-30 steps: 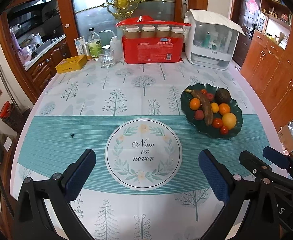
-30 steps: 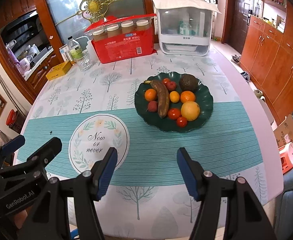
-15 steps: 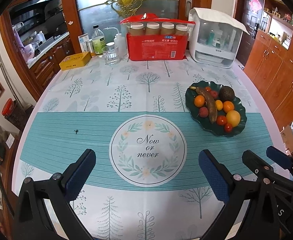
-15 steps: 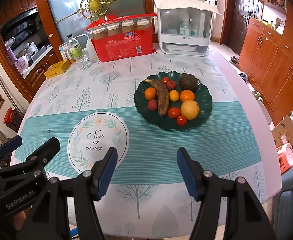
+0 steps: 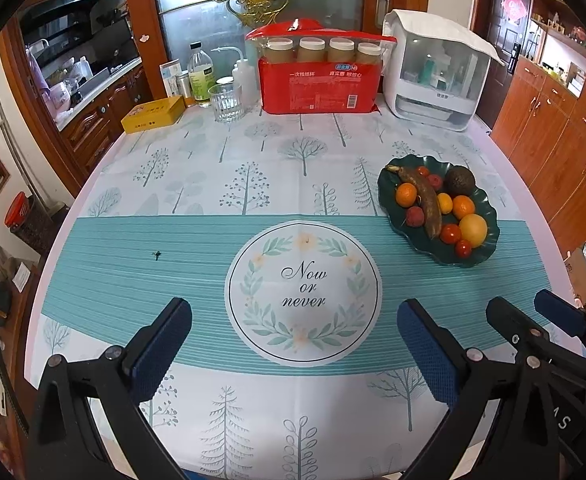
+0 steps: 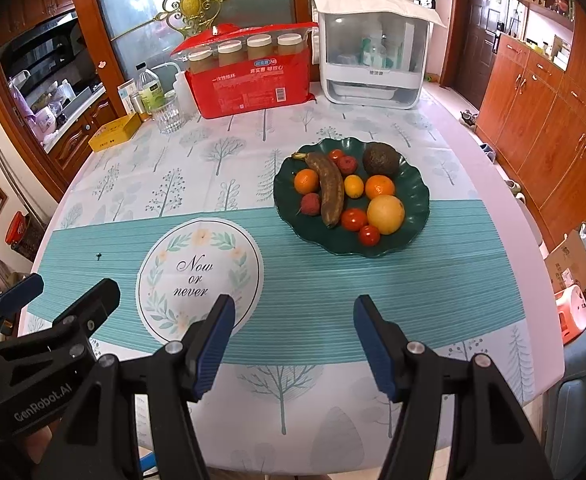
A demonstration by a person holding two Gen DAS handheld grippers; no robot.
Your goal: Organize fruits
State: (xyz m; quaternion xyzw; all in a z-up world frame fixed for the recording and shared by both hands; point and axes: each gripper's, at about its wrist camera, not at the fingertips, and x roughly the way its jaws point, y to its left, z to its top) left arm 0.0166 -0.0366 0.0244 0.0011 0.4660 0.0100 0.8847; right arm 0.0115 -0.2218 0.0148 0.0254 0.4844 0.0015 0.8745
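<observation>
I see the table (image 5: 253, 184) under its tree-print cloth, with the red package (image 6: 253, 80) and the white appliance (image 6: 373, 64) along the far edge. The dark green plate (image 6: 413, 192) sits toward the right edge, holding a brown banana (image 6: 331, 188), an avocado (image 6: 381, 160), a large orange (image 6: 385, 214), small oranges, tomatoes and lychees. My left tool (image 5: 293, 344) and right tool (image 6: 293, 340) both hover over the near edge, each spread wide, holding nothing.
</observation>
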